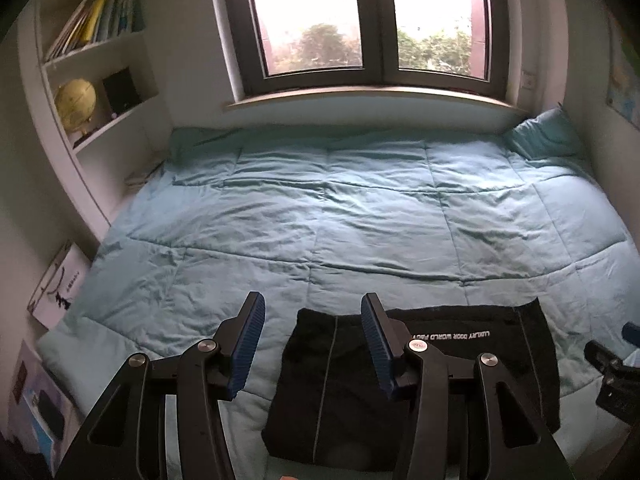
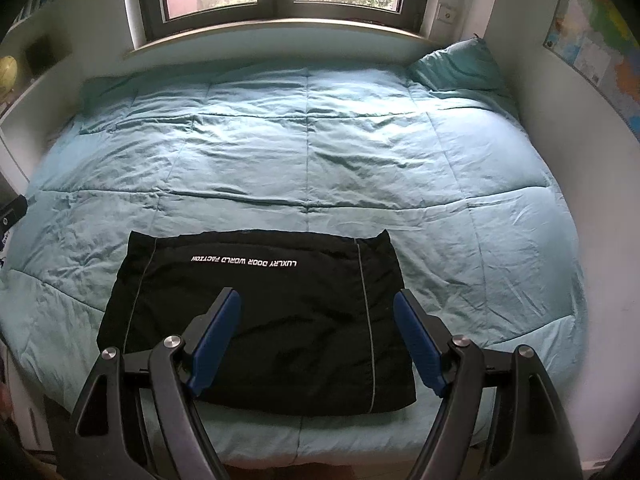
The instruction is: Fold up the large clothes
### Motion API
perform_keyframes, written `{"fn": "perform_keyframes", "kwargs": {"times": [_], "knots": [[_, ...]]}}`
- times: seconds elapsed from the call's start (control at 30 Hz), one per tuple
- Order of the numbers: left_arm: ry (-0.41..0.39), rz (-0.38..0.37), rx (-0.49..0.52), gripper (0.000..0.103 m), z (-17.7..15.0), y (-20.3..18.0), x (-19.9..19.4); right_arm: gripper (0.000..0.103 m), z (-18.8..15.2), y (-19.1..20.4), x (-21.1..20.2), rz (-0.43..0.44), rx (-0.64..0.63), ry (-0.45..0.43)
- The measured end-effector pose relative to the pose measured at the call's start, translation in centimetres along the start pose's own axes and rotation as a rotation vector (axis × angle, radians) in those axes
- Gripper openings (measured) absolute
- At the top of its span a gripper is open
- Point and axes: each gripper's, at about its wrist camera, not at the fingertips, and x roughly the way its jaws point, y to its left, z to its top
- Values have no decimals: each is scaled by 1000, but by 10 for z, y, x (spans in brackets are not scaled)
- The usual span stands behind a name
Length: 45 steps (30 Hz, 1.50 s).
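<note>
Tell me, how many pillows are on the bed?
1. The one teal pillow lies in the bed's far right corner, under the window sill and against the right wall. Another could be hidden beneath the teal quilt.

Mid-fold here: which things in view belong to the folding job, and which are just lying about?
Job:
- black garment, folded flat on the quilt
- left hand-held gripper, open
- right hand-held gripper, open

Lying about:
- pillow
- globe
- books
- wall map
</note>
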Motion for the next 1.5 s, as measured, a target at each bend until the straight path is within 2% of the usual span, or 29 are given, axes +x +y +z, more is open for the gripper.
{"fn": "perform_keyframes", "kwargs": {"times": [0.67, 1.5], "knots": [[47, 24, 28, 52, -6, -9, 17, 80, 6, 4, 20, 32, -14, 39], [59, 45, 45, 52, -2, -14, 32, 80, 8, 8, 38, 43, 1, 75]]}}
